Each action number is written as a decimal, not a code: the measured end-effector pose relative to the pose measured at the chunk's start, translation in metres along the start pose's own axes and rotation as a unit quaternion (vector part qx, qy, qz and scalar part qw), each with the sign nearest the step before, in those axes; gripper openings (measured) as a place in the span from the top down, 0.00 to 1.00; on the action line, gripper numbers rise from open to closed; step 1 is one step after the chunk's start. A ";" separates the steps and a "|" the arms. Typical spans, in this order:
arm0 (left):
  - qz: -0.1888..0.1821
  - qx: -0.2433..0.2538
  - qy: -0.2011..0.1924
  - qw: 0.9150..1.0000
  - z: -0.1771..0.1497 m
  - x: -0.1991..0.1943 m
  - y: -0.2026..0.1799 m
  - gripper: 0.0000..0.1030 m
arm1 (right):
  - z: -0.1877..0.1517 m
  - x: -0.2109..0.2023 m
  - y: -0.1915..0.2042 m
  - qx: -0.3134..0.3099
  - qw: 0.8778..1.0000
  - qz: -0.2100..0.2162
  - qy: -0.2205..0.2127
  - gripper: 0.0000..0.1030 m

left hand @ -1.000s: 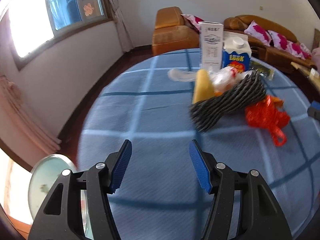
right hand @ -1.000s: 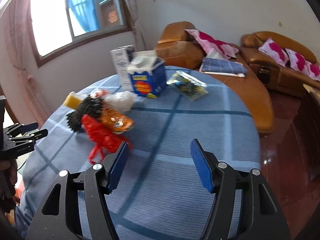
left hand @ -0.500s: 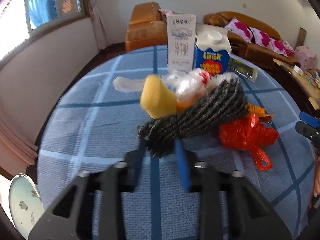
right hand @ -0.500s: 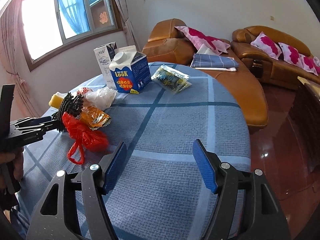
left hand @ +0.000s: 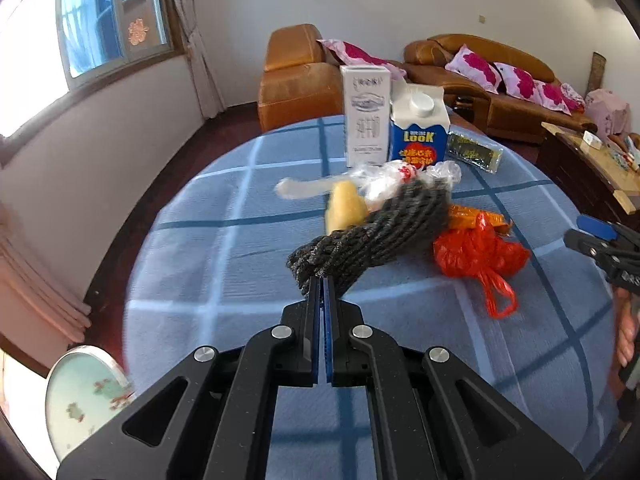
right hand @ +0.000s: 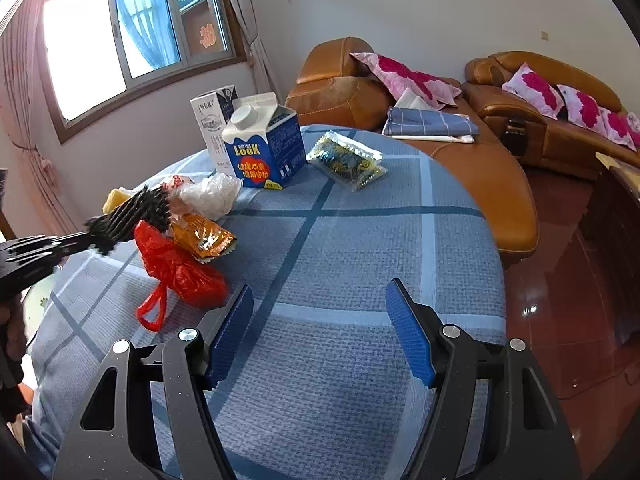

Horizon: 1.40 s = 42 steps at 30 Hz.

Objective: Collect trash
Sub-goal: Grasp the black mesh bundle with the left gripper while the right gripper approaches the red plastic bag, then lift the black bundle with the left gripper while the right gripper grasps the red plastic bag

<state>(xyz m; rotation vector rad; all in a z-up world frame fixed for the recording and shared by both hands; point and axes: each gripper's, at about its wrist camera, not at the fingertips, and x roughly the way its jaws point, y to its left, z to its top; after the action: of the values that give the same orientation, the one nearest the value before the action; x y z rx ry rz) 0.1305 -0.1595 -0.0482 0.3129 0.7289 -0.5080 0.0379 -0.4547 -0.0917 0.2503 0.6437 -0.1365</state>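
A dark ribbed foam net [left hand: 380, 232] lies in a trash pile on the blue checked table [left hand: 224, 248]. My left gripper [left hand: 322, 284] is shut on the net's near end, which is raised a little off the cloth [right hand: 132, 212]. Around it lie a red plastic bag [left hand: 476, 252], an orange wrapper [right hand: 204, 236], a yellow lump [left hand: 346, 204] and a crumpled clear bag [left hand: 384, 176]. My right gripper [right hand: 320, 332] stands open above bare cloth, right of the red bag [right hand: 180, 268], with nothing between its fingers.
A blue LOOK carton [right hand: 264, 148] and a tall white carton [right hand: 212, 124] stand upright at the table's far side, with a green-yellow packet [right hand: 346, 158] beside them. Orange sofas [right hand: 500, 168] lie beyond. A pale plate [left hand: 80, 392] sits low at the left, past the table's edge.
My left gripper moved forward to the dark net and closed from wide open onto its near end, which has come up slightly. The right gripper stays open and has hardly moved.
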 end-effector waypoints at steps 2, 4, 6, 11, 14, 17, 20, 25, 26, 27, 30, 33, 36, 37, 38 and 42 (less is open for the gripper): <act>0.012 -0.001 0.003 1.000 -0.011 -0.017 0.011 0.99 | 0.001 -0.002 0.002 -0.001 1.000 0.002 -0.003 0.33; 0.018 -0.002 0.012 1.000 -0.022 -0.028 0.022 0.99 | 0.002 -0.004 0.007 -0.004 1.000 0.005 -0.005 0.33; 0.023 -0.004 0.025 0.999 -0.035 -0.035 0.032 0.99 | 0.001 -0.005 0.013 -0.009 1.000 0.009 -0.006 0.33; 0.058 -0.025 0.043 0.997 -0.057 -0.028 0.056 0.87 | -0.002 -0.002 0.025 -0.019 1.000 0.018 -0.002 0.33; 0.079 -0.049 0.043 0.995 -0.064 -0.021 0.070 0.63 | -0.004 -0.002 0.030 -0.024 1.000 0.020 -0.001 0.33; 0.068 -0.065 0.041 0.995 -0.062 -0.017 0.073 0.63 | -0.003 -0.004 0.030 -0.025 1.000 0.017 -0.002 0.33; 0.052 -0.072 0.026 0.996 -0.057 -0.019 0.068 0.63 | -0.003 -0.004 0.026 -0.022 1.000 0.012 -0.003 0.32; 0.040 -0.055 0.020 0.997 -0.049 -0.009 0.051 0.59 | -0.005 -0.002 0.025 -0.021 1.000 0.011 0.001 0.32; 0.040 -0.058 0.024 0.997 -0.049 -0.004 0.052 0.61 | -0.005 -0.001 0.025 -0.020 1.000 0.013 0.002 0.32; 0.038 -0.066 0.034 0.997 -0.051 0.003 0.055 0.74 | -0.006 -0.001 0.025 -0.020 1.000 0.014 0.002 0.32; 0.027 -0.076 0.039 0.996 -0.053 0.014 0.060 0.89 | -0.006 -0.001 0.026 -0.019 1.000 0.016 0.002 0.32; 0.027 -0.072 0.038 0.996 -0.052 0.014 0.058 0.93 | -0.005 0.000 0.026 -0.017 1.000 0.014 0.002 0.32; 0.021 -0.071 0.035 0.997 -0.051 0.006 0.059 0.94 | 0.000 0.001 0.029 -0.011 1.000 0.014 0.001 0.32; 0.022 -0.070 0.032 0.997 -0.051 0.002 0.059 0.94 | 0.001 0.002 0.031 -0.009 1.000 0.016 0.002 0.31; 0.023 -0.069 0.030 0.997 -0.051 -0.002 0.059 0.94 | 0.003 0.003 0.033 -0.007 1.000 0.020 0.003 0.31; 0.027 -0.076 0.017 0.997 -0.054 -0.023 0.066 0.94 | 0.009 0.016 0.054 -0.015 0.999 0.032 0.026 0.32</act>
<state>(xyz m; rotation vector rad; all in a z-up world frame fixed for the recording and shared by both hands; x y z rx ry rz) 0.1218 -0.0729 -0.0636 0.1996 0.7851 -0.3936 0.0666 -0.4066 -0.0839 0.2454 0.6879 -0.0592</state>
